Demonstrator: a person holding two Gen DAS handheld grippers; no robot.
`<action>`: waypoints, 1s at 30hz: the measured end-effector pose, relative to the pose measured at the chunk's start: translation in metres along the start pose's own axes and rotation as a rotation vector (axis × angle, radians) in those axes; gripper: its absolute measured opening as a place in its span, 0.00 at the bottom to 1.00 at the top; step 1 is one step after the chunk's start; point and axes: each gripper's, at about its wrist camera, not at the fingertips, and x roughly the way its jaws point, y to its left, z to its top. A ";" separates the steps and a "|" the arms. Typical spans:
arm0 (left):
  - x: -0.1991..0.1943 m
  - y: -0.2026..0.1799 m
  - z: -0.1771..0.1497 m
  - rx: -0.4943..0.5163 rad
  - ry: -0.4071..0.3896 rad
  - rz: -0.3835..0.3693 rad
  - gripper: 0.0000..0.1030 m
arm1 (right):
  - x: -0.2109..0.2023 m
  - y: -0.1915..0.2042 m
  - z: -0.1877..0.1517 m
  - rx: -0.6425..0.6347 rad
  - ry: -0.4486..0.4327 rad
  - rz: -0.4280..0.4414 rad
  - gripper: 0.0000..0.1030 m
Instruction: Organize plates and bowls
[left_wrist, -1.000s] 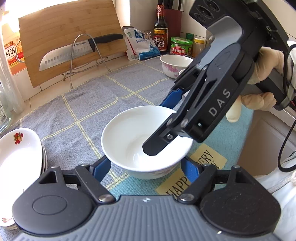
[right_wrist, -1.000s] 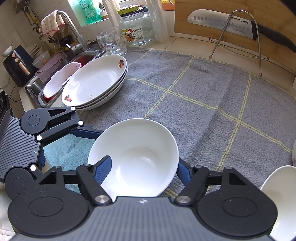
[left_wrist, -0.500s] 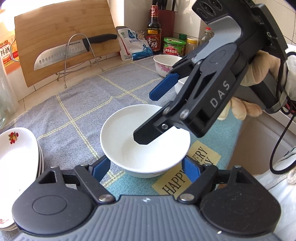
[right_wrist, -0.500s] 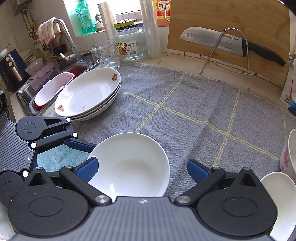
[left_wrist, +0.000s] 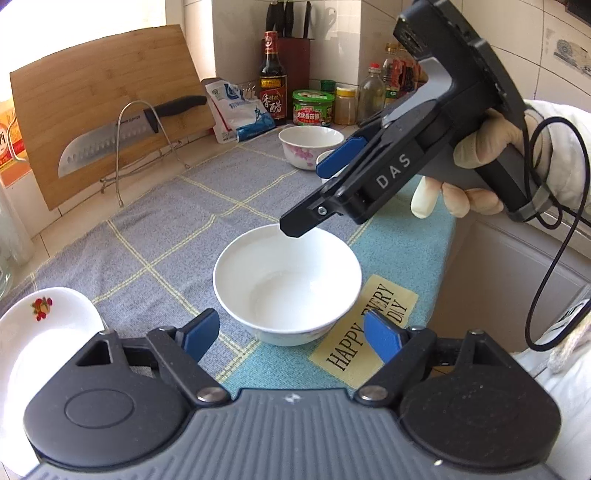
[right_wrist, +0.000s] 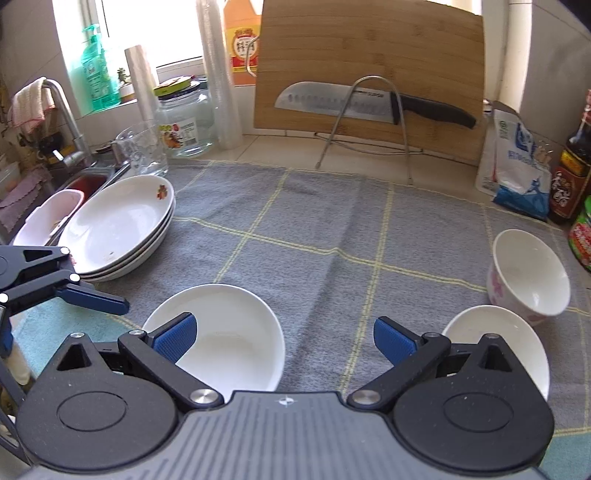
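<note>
While the white bowl (left_wrist: 287, 284) sat on the towel (right_wrist: 332, 229), both grippers hung clear of it.
Left gripper (left_wrist: 291, 334) fingers were opening around nothing; right gripper (right_wrist: 283, 338) fingers were spread wide, empty.

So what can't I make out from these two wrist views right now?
- Plain white ceramic bowl: near rim hidden by the right gripper body, right wrist view.
- Second white bowl: partly behind the same gripper.
- Stacked white fruit-print plates: cut off by the left wrist view's edge; count unclear there.
</note>
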 end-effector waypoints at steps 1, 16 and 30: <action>-0.002 -0.001 0.003 0.006 -0.009 -0.006 0.83 | -0.003 -0.004 -0.001 0.016 -0.006 -0.006 1.00; 0.043 -0.060 0.075 -0.035 -0.107 0.056 0.87 | -0.035 -0.092 -0.016 -0.071 0.002 -0.099 1.00; 0.138 -0.116 0.097 -0.074 -0.056 0.204 0.87 | -0.028 -0.166 -0.033 -0.063 0.040 0.056 1.00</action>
